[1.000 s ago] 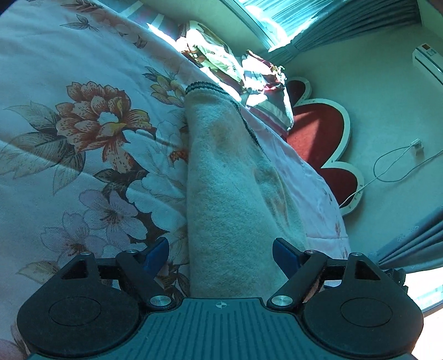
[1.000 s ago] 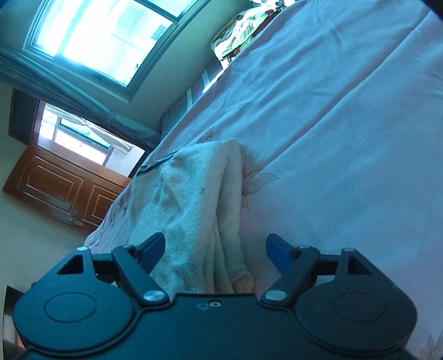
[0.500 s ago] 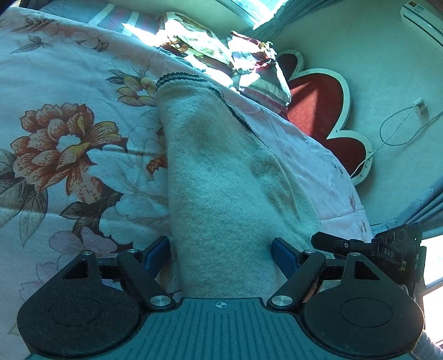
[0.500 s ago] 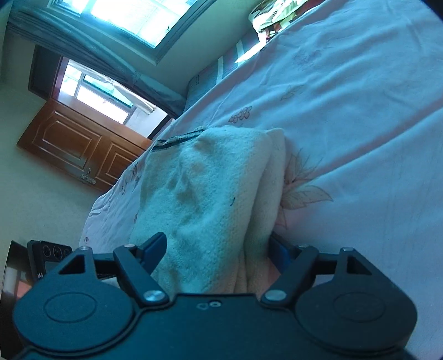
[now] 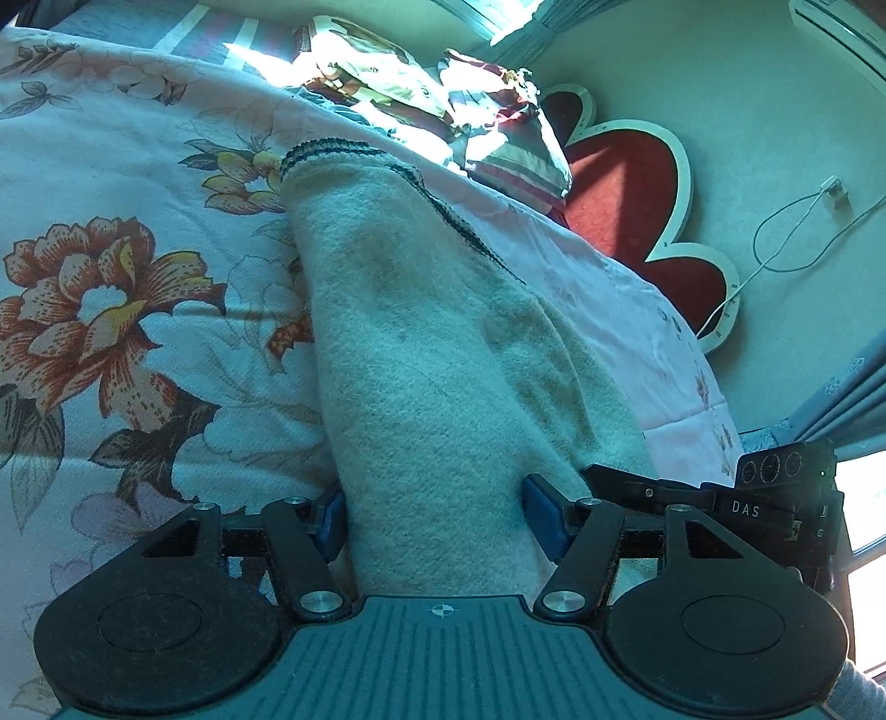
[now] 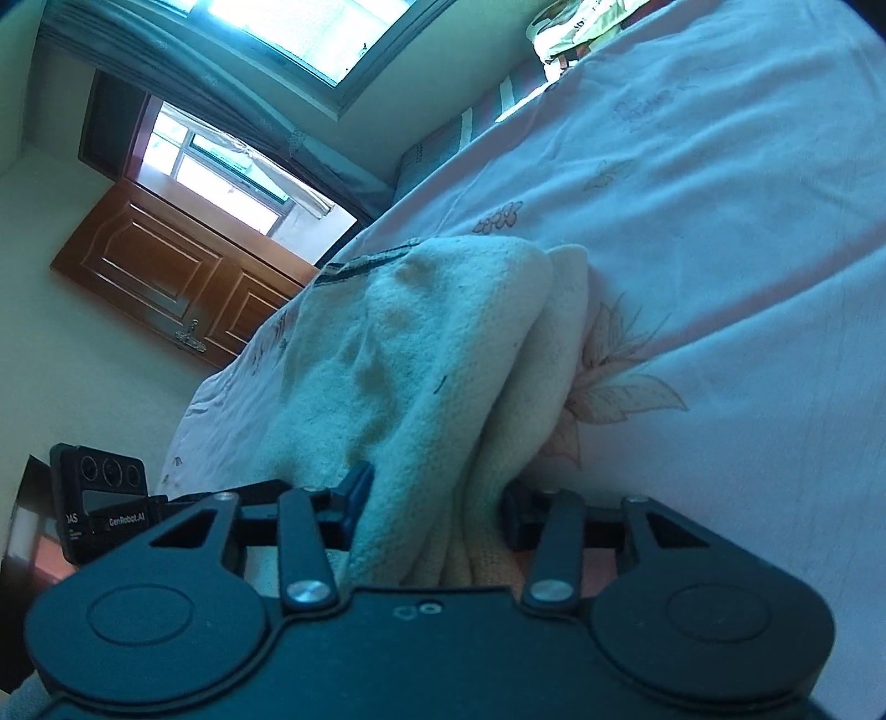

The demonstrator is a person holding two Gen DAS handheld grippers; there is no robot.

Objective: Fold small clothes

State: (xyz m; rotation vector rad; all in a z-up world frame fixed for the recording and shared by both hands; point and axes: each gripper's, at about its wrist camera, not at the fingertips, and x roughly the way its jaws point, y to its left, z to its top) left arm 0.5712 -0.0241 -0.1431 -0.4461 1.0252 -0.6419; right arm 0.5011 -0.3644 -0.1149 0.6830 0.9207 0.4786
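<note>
The bed (image 5: pixel 111 166) fills most of both views, covered by a pale sheet with large red and yellow flowers at the left of the left wrist view and faint leaf prints in the right wrist view. Behind it, at the upper right of the left wrist view, stands a red headboard (image 5: pixel 620 199) with a white scalloped edge, and a heap of striped and patterned bedding (image 5: pixel 443 105) lies at the top centre. In the right wrist view a wooden door (image 6: pixel 166 266) sits at the left and a bright window (image 6: pixel 310 33) along the top.

The task's thing, a cream fleece garment (image 5: pixel 437 354) with a dark striped trim at its far end, lies on the bed. In the left wrist view it runs from the top centre down to the lower middle of the frame; in the right wrist view (image 6: pixel 421 354) it is bunched in folds at the centre, with a second layer showing along its right side.

The left hand-held gripper (image 5: pixel 434 512) is at the bottom centre of its view, about half open and closing, with the near end of the garment between its blue pads, both pads against the cloth. The right hand-held gripper (image 6: pixel 432 507) is also closing, narrower, its pads pressing into the gathered near edge of the garment. Each gripper's body shows at the lower edge of the other's view.
</note>
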